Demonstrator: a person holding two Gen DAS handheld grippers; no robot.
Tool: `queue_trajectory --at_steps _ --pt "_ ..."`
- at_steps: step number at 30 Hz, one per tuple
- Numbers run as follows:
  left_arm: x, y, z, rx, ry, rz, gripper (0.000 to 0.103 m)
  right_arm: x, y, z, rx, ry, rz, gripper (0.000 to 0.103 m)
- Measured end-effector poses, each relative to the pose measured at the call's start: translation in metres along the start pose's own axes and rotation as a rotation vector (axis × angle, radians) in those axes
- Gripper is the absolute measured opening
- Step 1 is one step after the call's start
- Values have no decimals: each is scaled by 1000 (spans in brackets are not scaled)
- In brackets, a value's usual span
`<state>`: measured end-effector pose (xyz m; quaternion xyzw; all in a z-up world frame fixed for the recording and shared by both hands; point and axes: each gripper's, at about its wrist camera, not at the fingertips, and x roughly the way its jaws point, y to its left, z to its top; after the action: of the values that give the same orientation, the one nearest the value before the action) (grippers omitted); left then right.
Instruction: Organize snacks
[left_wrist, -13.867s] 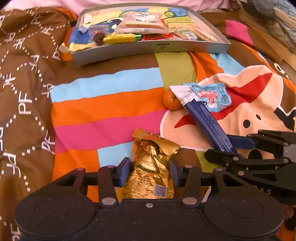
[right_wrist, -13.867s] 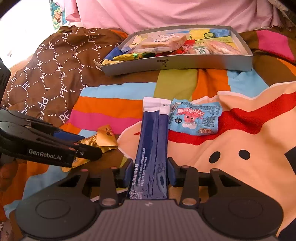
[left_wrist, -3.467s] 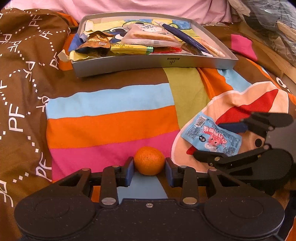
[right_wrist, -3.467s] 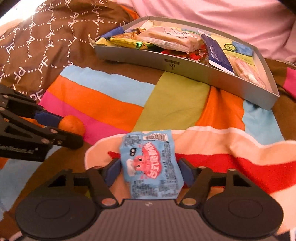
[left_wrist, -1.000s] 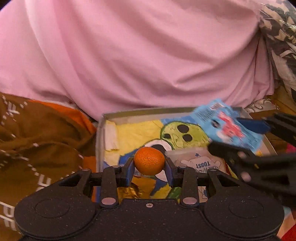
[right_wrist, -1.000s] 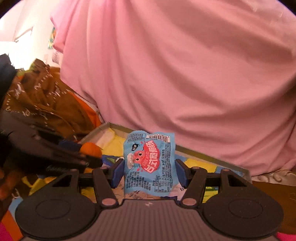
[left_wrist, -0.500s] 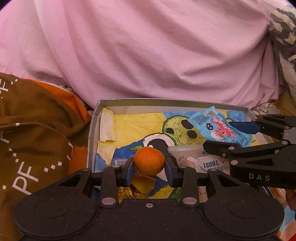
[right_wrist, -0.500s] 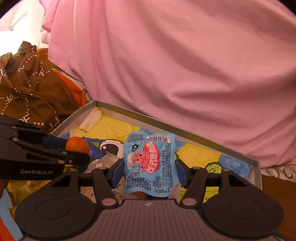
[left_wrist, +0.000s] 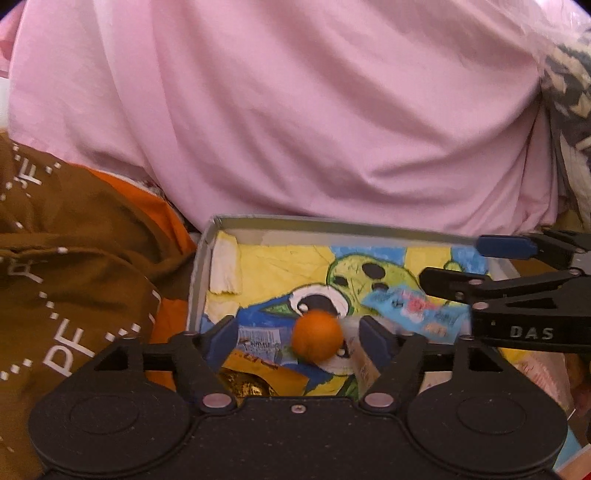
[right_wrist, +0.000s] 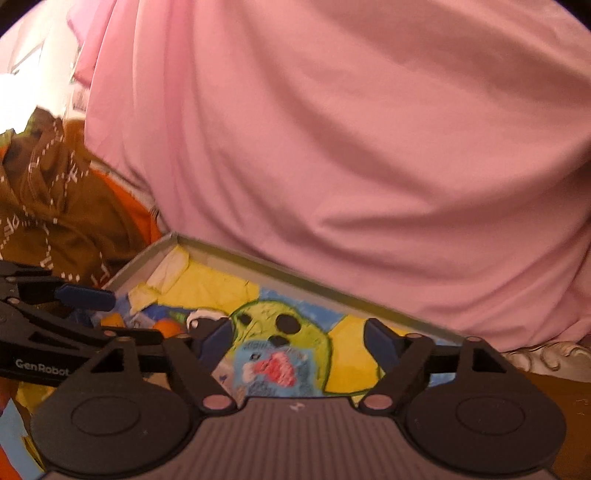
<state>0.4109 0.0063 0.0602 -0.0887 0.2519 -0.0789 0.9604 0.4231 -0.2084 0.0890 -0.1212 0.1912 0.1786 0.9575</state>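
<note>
Pink bedding fills the background ahead of both tongs, with a brown patterned blanket off to the left of your left tongs.

Locate the orange first. In the left wrist view it sits in the gap of your left gripper, nearer the right-hand finger than the left, and touches neither pad. It appears blurred over the box floor; whether it rests on the floor cannot be told. Your left tongs are spread wide and grip nothing.

Next, locate the blue snack packet. In the right wrist view it lies between and below the fingers of your right gripper, clear of both pads, over the green cartoon face printed on the box floor. Your right tongs are likewise spread apart and empty. In the left wrist view the same packet shows blurred, just right of the left tongs and under the right tongs' lower finger.

Both items are inside the grey box, whose far wall runs just ahead of both tongs against the pink bedding. Its floor carries a yellow, blue and green cartoon print. A gold wrapper lies in the box directly beneath your left tongs, close to the left finger. A white packet marked with dark print lies beside the right finger of the left tongs.
</note>
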Motion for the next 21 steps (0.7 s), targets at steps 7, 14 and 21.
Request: queue_trajectory --at_steps 7,14,21 --pt "-31 -1 8 -32 -53 17 89 -34 -13 3 70 -71 -43 100" --pt "-71 -11 8 -36 -113 56 96 -75 -15 5 111 -116 -62 103" --pt "-111 -17 -2 -43 -163 103 99 -119 -10 -12 140 -151 -67 103"
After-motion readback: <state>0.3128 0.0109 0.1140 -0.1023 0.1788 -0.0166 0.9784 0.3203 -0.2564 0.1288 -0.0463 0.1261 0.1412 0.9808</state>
